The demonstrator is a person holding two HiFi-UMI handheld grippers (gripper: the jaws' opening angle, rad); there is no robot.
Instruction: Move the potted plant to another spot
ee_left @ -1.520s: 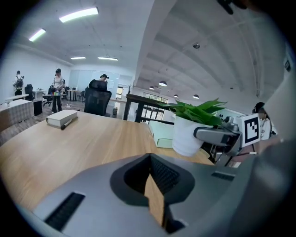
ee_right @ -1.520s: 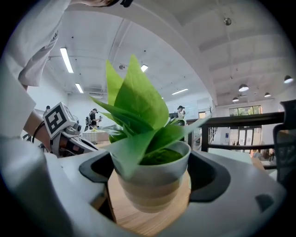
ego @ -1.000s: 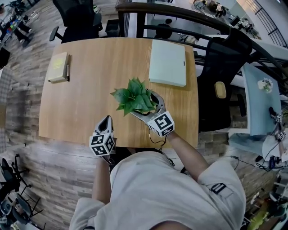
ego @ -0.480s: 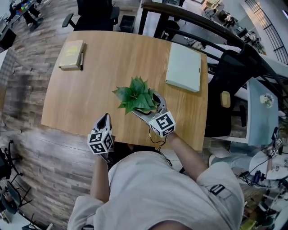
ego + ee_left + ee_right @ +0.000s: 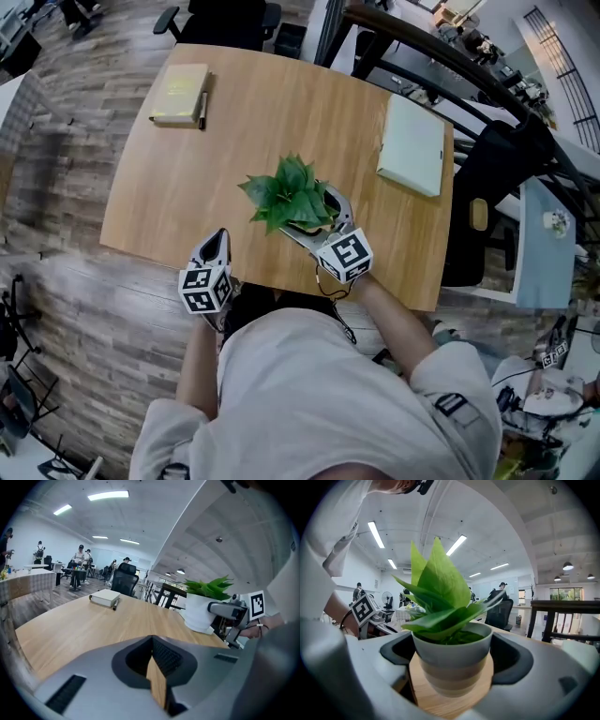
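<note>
A potted plant (image 5: 289,192), green leaves in a small white pot, stands near the front of the wooden table (image 5: 178,187). My right gripper (image 5: 306,216) is shut on the potted plant, with one jaw against each side of the pot (image 5: 452,656). From these views I cannot tell whether the pot is lifted off the wood. The left gripper view shows the same pot (image 5: 200,611) with the right gripper (image 5: 230,614) at its side. My left gripper (image 5: 217,246) hovers at the table's front edge, left of the plant, shut with nothing in it (image 5: 155,670).
A tan book (image 5: 179,94) with a pen (image 5: 202,97) beside it lies at the far left corner. A pale green pad (image 5: 412,146) lies at the far right. Black office chairs (image 5: 489,173) stand to the right and behind the table. People stand far off in the room.
The plant, with the right gripper shut on it, now sits farther left of the pale pad than before. The head view has swung, and the left gripper stays at the front edge.
</note>
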